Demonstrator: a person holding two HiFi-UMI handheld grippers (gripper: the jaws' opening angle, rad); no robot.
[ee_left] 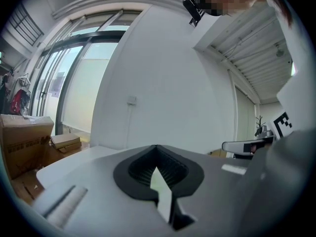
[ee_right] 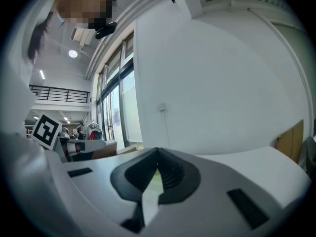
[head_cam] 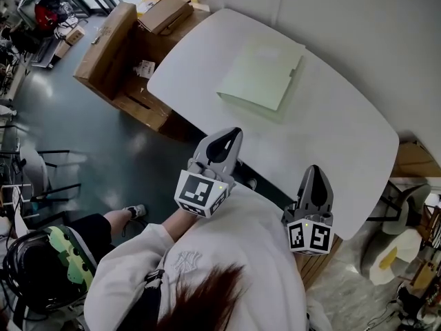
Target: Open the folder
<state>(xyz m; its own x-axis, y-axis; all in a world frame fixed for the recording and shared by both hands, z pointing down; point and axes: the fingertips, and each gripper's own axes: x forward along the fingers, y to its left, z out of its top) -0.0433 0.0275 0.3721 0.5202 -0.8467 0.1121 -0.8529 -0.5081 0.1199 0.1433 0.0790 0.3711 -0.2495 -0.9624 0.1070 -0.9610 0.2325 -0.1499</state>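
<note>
A pale green folder (head_cam: 265, 71) lies shut and flat on the far part of the white table (head_cam: 344, 136), close to the wall. My left gripper (head_cam: 231, 134) hovers at the table's near edge with its jaws together and nothing between them, well short of the folder. To its right, my right gripper (head_cam: 314, 173) is over the near edge too, also shut and empty. In the left gripper view the left gripper (ee_left: 157, 147) has its jaws meeting at the tip, pointing across the table top. The right gripper view shows the right gripper (ee_right: 158, 149) the same way.
Cardboard boxes (head_cam: 109, 41) and a wooden shelf unit (head_cam: 141, 98) stand off the table's left end. A white wall (head_cam: 358, 19) runs behind the table. A chair (head_cam: 405, 243) stands at the right. Dark floor (head_cam: 62, 129) lies to the left.
</note>
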